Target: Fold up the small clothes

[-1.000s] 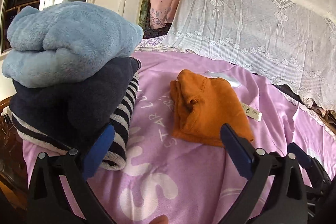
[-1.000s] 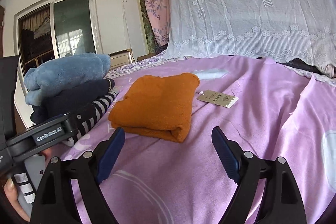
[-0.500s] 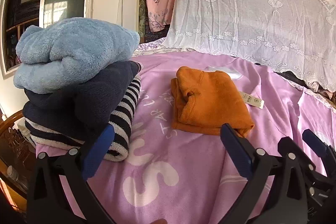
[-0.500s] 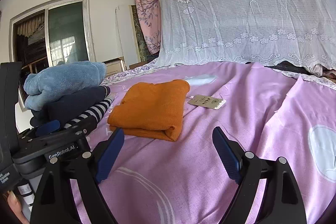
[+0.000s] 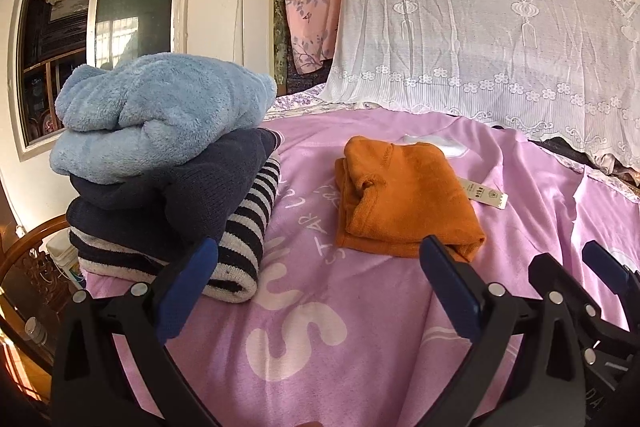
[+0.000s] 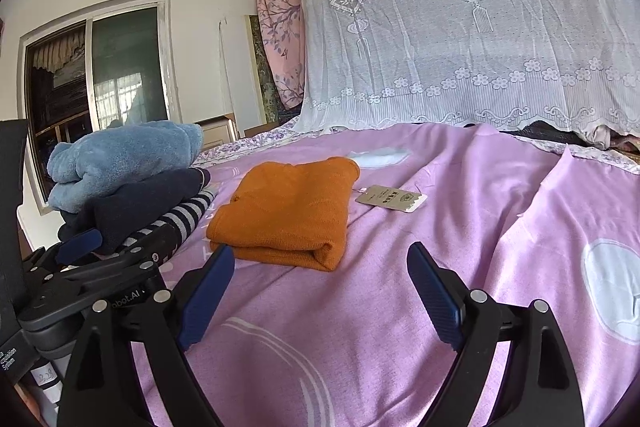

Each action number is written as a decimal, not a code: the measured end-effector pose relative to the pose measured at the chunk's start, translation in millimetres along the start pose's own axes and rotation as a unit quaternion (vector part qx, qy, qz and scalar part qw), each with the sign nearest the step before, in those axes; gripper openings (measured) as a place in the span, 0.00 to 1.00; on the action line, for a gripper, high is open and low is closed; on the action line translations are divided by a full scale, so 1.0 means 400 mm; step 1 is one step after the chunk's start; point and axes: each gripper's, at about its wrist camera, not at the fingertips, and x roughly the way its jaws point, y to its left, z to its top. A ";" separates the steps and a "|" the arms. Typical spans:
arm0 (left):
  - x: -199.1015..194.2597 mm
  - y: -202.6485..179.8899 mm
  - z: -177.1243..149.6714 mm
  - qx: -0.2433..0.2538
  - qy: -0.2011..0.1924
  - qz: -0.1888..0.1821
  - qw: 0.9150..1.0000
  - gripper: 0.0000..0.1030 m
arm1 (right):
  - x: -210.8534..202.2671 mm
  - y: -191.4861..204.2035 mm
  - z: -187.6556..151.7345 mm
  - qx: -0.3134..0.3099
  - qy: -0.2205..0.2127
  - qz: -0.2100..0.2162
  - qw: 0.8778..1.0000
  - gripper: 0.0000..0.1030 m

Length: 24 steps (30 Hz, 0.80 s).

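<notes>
On the pink bedspread, just right of the stack of folded clothes, lies the orange sweater, already folded into a compact rectangle, its paper hang tag trailing onto the cover off its far right corner. I hold both claws low over the bed on the near side of the sweater: my left gripper stands wide, nothing between its blue pads, and my right gripper is spread just as wide and equally empty.

Beside the sweater, the stack shows a fluffy light-blue fleece on top, a navy knit under it and a striped piece at the bottom. Beyond the sweater hangs a white lace curtain; a window sits past the stack.

I judge the sweater light, soft and limp: it should sag and come unfolded if lifted by a single layer. Its knit looks grippy rather than slippery, and nothing about it seems fragile. The thick folded edge nearest my claws, where all layers meet, looks like the best hold, with one claw at each near corner so the bundle rises flat. The tag may snag or flop, so I would keep the pads off it.
</notes>
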 end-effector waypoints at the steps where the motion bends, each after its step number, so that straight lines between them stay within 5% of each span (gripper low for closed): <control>1: 0.000 -0.001 0.000 0.001 0.000 0.001 1.000 0.96 | -0.001 -0.001 -0.001 0.001 0.000 0.000 1.000 0.86; 14: 0.000 -0.003 -0.002 0.003 -0.002 -0.001 1.000 0.96 | -0.026 0.001 -0.006 0.003 -0.019 -0.021 1.000 0.97; 18: 0.003 -0.009 -0.004 0.009 0.007 0.008 1.000 0.96 | -0.050 0.017 -0.009 -0.009 -0.043 0.003 0.999 0.97; 24: 0.008 0.012 -0.009 -0.006 0.019 0.022 1.000 0.96 | -0.025 0.026 -0.009 -0.015 -0.007 0.004 1.000 0.97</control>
